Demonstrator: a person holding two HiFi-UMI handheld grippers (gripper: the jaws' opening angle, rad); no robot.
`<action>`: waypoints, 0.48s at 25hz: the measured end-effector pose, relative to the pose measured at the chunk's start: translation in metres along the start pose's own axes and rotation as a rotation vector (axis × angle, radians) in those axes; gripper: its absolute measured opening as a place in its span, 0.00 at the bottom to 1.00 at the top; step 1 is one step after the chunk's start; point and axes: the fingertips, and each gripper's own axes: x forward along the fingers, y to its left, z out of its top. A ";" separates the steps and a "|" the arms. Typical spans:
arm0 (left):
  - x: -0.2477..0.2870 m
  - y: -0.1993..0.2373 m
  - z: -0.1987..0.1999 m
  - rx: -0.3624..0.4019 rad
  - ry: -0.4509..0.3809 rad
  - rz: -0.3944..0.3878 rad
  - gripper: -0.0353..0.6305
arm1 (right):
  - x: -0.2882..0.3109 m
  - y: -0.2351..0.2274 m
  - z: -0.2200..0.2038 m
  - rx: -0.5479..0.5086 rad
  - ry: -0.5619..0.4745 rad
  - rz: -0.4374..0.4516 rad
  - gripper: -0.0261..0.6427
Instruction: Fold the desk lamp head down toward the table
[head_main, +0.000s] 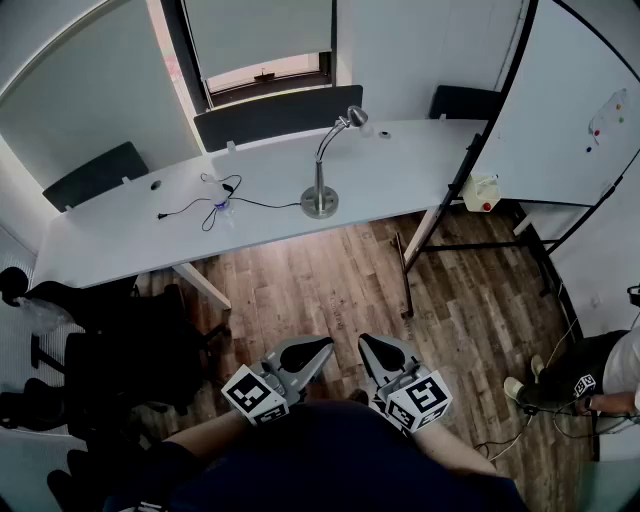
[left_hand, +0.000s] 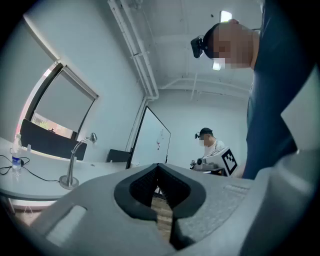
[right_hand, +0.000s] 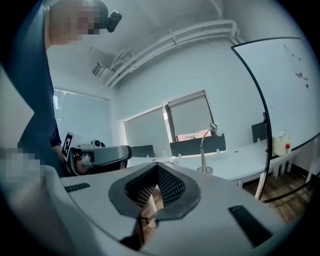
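Observation:
The desk lamp (head_main: 321, 170) stands upright on the white table (head_main: 120, 225). It has a round metal base, a curved neck and its head (head_main: 356, 117) raised at the top right. It also shows far off as the lamp (left_hand: 75, 161) and the lamp (right_hand: 205, 150). My left gripper (head_main: 318, 350) and right gripper (head_main: 366, 347) hang side by side close to my body, over the wood floor and well short of the table. Both are shut with nothing between the jaws. In the right gripper view the left gripper (right_hand: 97, 155) shows at the left.
A black cable and a small bottle (head_main: 222, 203) lie on the table left of the lamp. Black chairs (head_main: 95, 345) stand at the left. A whiteboard (head_main: 585, 110) and a white jug (head_main: 482, 192) are at the right. Another person (head_main: 600, 375) sits at the far right.

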 end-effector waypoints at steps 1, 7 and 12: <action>0.001 0.000 0.002 0.001 -0.004 0.000 0.06 | -0.001 -0.001 0.000 0.001 0.001 -0.003 0.05; 0.003 -0.003 0.001 0.001 -0.005 -0.005 0.06 | -0.002 -0.001 0.000 0.000 0.001 0.001 0.05; 0.002 -0.003 0.003 -0.002 -0.015 -0.002 0.06 | -0.004 0.001 0.002 -0.012 -0.009 -0.004 0.05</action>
